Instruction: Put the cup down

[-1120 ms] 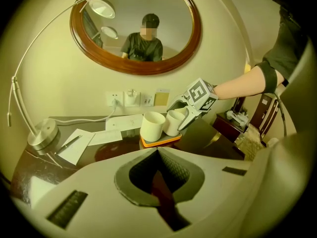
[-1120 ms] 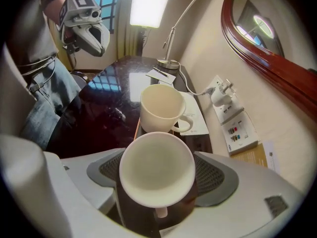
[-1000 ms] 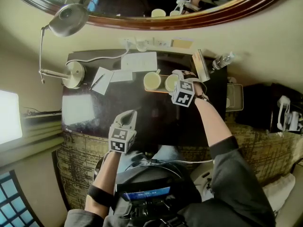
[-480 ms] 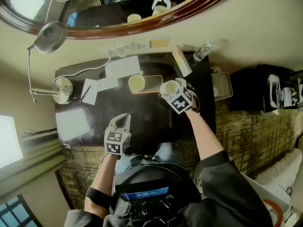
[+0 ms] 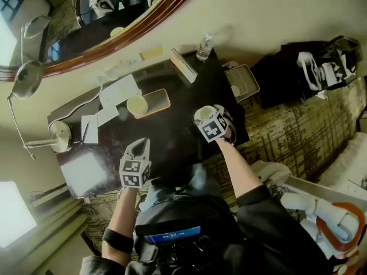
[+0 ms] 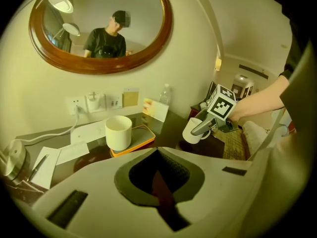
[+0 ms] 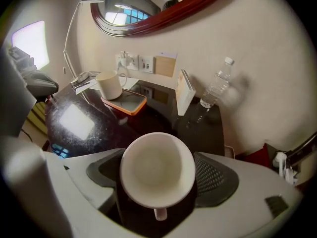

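My right gripper point(image 5: 207, 121) is shut on a white cup point(image 5: 203, 114) and holds it over the right part of the dark table point(image 5: 172, 133), near its edge. In the right gripper view the cup point(image 7: 157, 168) faces mouth up between the two pads, handle toward the camera, and it is empty. The left gripper view shows that cup point(image 6: 194, 131) just above the tabletop. A second white cup point(image 5: 137, 105) stands on an orange-rimmed tray point(image 5: 157, 99) at the back. Near the table's front edge my left gripper point(image 5: 139, 146) is shut with nothing in it.
A water bottle point(image 7: 216, 89) and an upright card point(image 7: 184, 90) stand at the back right. Papers point(image 5: 117, 90) and a desk lamp point(image 5: 57, 135) occupy the left. A small side tray point(image 5: 241, 83) sits right of the table, beyond it a black bag point(image 5: 298, 73).
My right gripper has carried the cup from the orange tray to the right part of the table and rolled it. The left gripper shifted slightly. The head view has swung round.
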{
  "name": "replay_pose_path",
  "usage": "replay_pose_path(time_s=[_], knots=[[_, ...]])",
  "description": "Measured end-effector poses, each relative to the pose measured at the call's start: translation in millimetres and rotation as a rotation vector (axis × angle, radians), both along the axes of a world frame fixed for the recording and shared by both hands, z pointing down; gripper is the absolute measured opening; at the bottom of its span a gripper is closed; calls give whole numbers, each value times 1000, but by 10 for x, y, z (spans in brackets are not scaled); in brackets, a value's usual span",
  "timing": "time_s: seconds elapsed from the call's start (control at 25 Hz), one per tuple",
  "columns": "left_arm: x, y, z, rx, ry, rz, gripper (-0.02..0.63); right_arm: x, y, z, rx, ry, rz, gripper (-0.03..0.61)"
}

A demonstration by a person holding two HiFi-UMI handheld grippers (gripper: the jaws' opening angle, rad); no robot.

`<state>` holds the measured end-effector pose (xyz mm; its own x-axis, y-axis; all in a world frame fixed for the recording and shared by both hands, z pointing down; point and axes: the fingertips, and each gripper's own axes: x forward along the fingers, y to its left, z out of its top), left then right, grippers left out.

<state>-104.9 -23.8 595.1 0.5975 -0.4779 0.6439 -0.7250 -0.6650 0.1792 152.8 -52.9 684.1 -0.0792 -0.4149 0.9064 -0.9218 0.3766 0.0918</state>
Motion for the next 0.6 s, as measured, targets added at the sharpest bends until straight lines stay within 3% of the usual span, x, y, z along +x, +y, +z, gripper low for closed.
replay_pose_path(time_s=[0.24,0.6], knots=[[154,130,-47,-3,-8,32,3,243,204,141,-16,16,75,443],[82,175,-21,-11,-29,7,3,234,176,265,-20,43,59,443]])
